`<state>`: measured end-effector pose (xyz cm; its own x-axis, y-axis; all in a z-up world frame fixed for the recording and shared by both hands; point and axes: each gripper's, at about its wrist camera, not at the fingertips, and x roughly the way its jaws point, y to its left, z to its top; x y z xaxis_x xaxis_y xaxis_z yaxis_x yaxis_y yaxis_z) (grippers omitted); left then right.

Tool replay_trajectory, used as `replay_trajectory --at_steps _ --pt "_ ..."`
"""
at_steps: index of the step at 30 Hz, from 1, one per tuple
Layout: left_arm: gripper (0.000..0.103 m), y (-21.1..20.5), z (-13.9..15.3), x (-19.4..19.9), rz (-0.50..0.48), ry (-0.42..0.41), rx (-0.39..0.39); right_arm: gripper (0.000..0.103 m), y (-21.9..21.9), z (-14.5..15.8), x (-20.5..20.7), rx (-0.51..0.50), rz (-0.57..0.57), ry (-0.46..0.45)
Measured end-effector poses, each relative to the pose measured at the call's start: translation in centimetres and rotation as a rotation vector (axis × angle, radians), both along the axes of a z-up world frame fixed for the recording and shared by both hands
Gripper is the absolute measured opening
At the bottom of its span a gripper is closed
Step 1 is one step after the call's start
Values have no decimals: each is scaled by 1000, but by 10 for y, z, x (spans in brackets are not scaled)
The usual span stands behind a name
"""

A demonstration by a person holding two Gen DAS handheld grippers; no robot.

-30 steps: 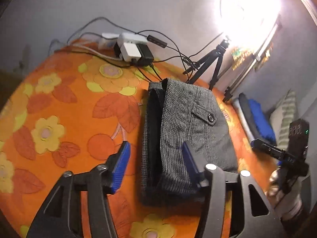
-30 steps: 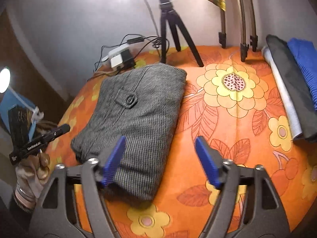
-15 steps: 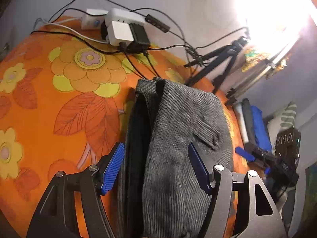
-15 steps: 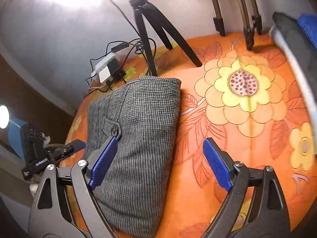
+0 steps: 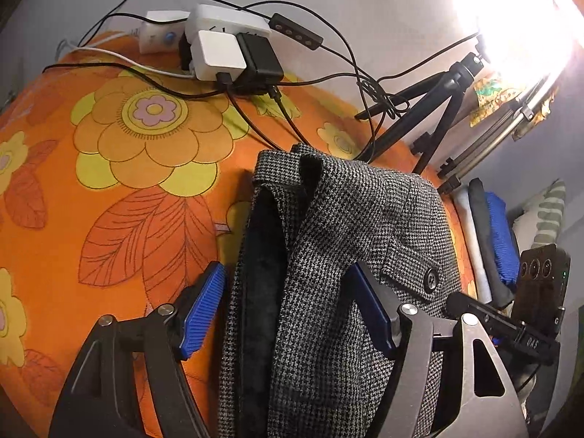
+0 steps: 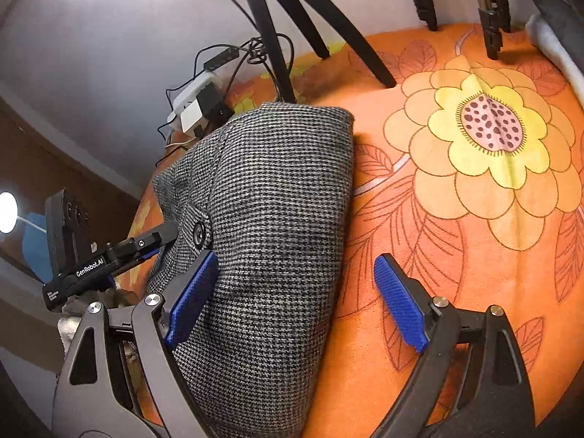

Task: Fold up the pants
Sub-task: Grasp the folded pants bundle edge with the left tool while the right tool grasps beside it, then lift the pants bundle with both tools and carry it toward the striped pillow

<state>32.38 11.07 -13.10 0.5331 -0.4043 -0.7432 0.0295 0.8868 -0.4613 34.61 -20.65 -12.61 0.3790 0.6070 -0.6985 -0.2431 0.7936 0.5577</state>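
Grey-and-black houndstooth pants (image 5: 339, 241) are lying on an orange cloth (image 5: 120, 189) showing yellow flowers, beside blue-padded black grippers (image 6: 292, 292).

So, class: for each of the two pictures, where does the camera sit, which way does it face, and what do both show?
Left wrist: sits behind the left claw, facing along the folded pants' open edge toward the power strip; its fingers straddle the cloth.
Right wrist: sits behind the right claw, facing the pants' folded edge and the orange flowered cover; the left claw shows.
Shared: pants, power strip, tripod.
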Motion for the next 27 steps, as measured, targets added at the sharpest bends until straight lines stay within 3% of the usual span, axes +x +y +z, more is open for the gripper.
replay_trajectory --at_steps 4,8,9,10,13,20,24,27 --pt "72 -1 0 -1 6 -10 11 74 11 -5 -4 1 44 -8" --pt "71 -5 0 -2 13 -29 27 73 22 -6 -11 -36 55 -50" --pt "70 -7 -1 -2 18 -37 34 72 24 -6 -12 -38 59 -56" --pt "57 -9 -2 -2 7 -34 22 68 26 -7 -13 -36 58 -58" --pt "48 -17 -2 -4 3 -48 44 55 29 -8 -13 -28 50 -58" --pt "38 -19 -2 -8 39 -57 34 35 36 -9 -13 -40 46 -73" --pt "34 -24 0 -11 37 -86 75 31 40 -7 -16 -56 43 -86" --pt "34 -21 -4 -9 39 -83 52 31 41 -11 -12 -40 38 -78"
